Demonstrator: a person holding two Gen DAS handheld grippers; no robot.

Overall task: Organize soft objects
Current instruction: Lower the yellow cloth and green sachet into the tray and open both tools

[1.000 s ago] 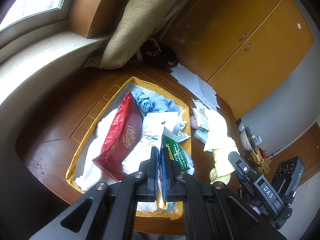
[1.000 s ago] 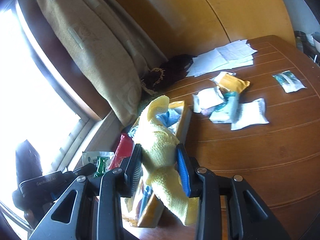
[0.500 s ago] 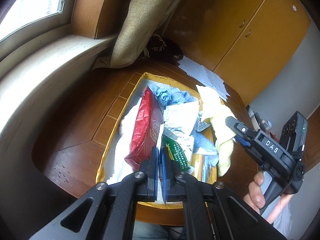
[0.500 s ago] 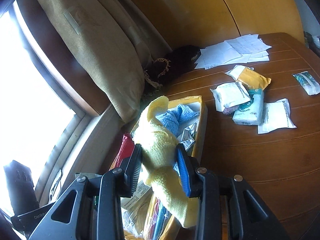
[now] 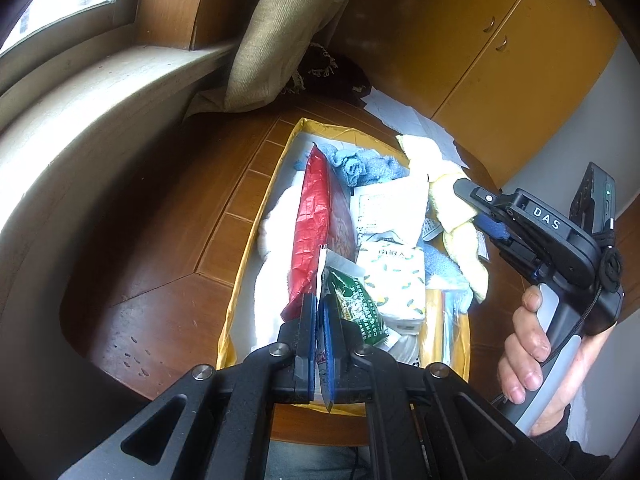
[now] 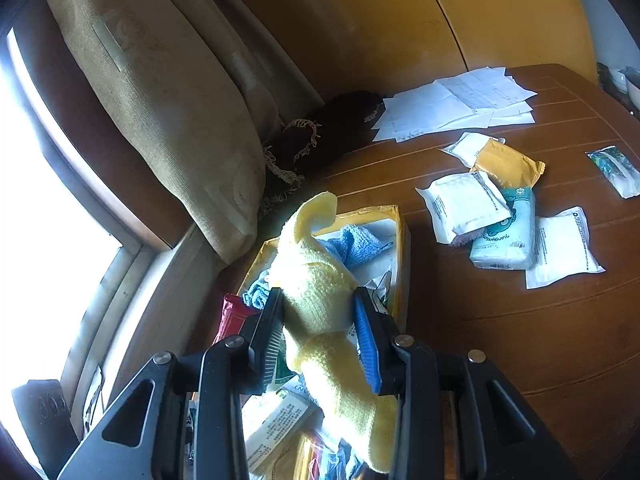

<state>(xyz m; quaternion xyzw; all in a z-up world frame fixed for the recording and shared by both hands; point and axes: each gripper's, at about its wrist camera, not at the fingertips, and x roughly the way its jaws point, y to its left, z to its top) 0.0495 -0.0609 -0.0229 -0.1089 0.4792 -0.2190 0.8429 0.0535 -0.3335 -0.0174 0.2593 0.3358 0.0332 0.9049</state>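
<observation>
Right claw point(image 6: 320, 330) angled down over yellow box point(image 6: 402, 248), pinching yellow towel point(image 6: 316, 300); towel long axis along fingers, tip curling beyond, tail drooping below. Left claw point(image 5: 319, 322) tilted down over near end of box, pressed together on thin white packet edge point(image 5: 322, 264). Ahead in box: red bag point(image 5: 316, 220), blue cloth point(image 5: 360, 166), green packet point(image 5: 354, 304). Right of right claw on bench point(image 6: 520, 340): loose packets point(image 6: 504, 236).

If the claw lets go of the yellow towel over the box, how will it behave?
Probably floppy: the yellow towel sags on both sides of the right claw. It looks light and fuzzy, so unlikely to slip. It would likely drape over the packets in the yellow box, not roll.
</observation>
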